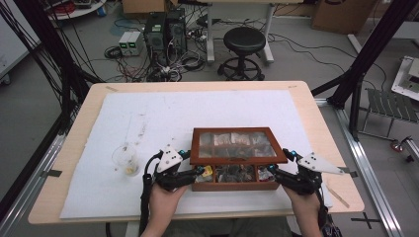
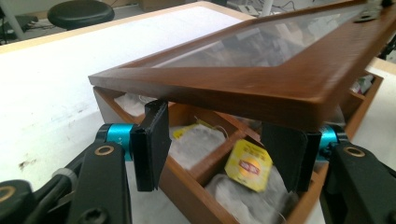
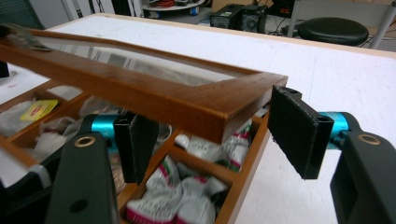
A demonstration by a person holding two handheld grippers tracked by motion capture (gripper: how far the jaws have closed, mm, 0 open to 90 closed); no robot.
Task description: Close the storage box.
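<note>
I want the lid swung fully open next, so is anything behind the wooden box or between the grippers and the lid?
Nothing visible. The left gripper and right gripper sit under the lid front corners, jaws open, with no object between. Behind the wooden box only bare white mat shows; the glass cup stands off to the left.

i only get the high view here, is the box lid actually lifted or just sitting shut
Observer: Lifted. In the left gripper view the lid tilts up over the open wooden box, with a gap under its front edge.
Operator: what's under it on the left
Observer: Tea bags; one carries a yellow tag.
Operator: and the right tongs, clamped on the lid?
Observer: No. In the right gripper view the right tongs stand open, one jaw on each side of the lid's corner, and red-and-white packets lie below.
</note>
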